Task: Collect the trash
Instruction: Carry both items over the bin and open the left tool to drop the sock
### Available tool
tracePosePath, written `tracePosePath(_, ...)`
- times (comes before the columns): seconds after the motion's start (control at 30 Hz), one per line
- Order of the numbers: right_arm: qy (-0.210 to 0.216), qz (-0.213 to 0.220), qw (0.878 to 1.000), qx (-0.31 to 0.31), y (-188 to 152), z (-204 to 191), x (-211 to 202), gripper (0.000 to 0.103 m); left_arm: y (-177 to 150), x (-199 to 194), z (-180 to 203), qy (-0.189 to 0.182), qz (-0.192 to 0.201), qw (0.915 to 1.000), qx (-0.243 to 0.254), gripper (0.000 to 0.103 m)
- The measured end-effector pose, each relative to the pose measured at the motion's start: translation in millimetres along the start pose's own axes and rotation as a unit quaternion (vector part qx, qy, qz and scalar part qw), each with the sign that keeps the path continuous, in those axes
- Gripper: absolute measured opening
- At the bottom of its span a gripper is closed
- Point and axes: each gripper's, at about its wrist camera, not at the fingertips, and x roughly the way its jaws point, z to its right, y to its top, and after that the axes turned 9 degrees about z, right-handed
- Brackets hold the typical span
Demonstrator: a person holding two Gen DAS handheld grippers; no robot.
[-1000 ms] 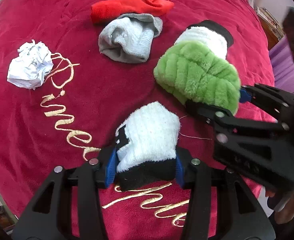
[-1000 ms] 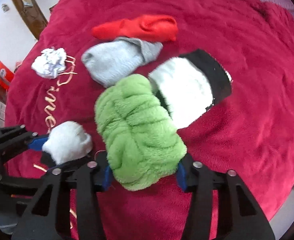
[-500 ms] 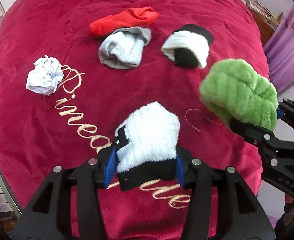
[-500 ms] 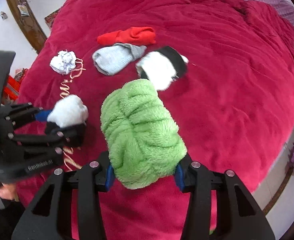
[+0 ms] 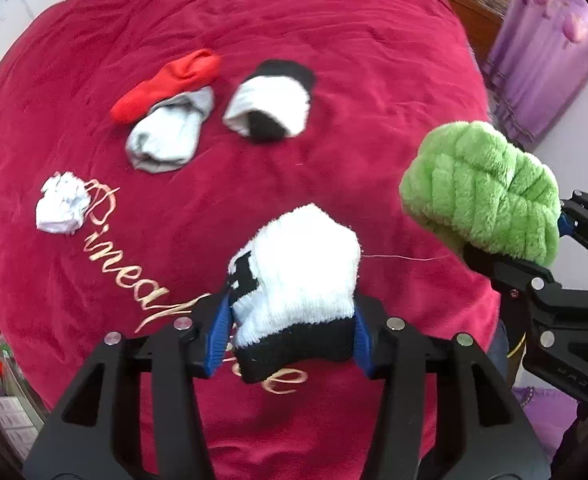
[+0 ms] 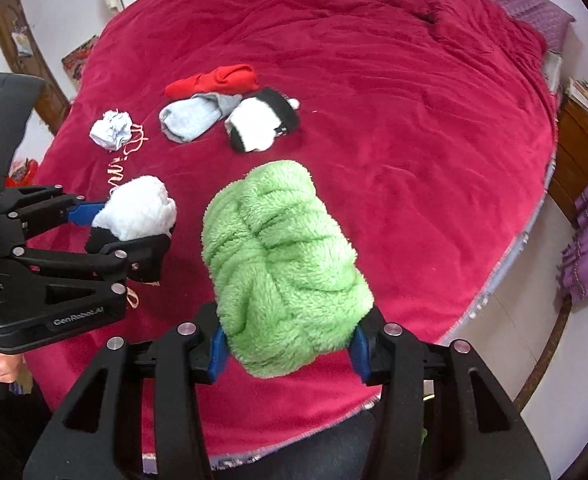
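My left gripper point(image 5: 290, 338) is shut on a white and black sock point(image 5: 298, 276) and holds it above the red bed point(image 5: 334, 40). It also shows in the right wrist view point(image 6: 134, 212). My right gripper point(image 6: 288, 350) is shut on a fluffy green sock point(image 6: 282, 264), also lifted, seen at right in the left wrist view point(image 5: 482, 196). A crumpled white paper ball point(image 5: 62, 208) lies on the bed at the left, also in the right wrist view point(image 6: 112, 130).
On the bed lie a red sock point(image 5: 170, 82), a grey sock point(image 5: 166, 136) and another white and black sock point(image 5: 270, 108). A wooden cabinet point(image 6: 578, 148) and purple curtains point(image 5: 542, 48) stand to the right of the bed.
Both grippers have risen and drawn back from the bed with their socks. The green sock has moved right, uncovering the second white and black sock.
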Motion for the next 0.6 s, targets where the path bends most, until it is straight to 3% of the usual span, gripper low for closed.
tracePosePath(0.6, -0.081, 0.014, 0.994, 0.066, -54.4, 57.8, -71.3, 0.045, 5.9, -4.9, 102.5, -0.054, 0.003, 0.9908, 0.124, 0.051)
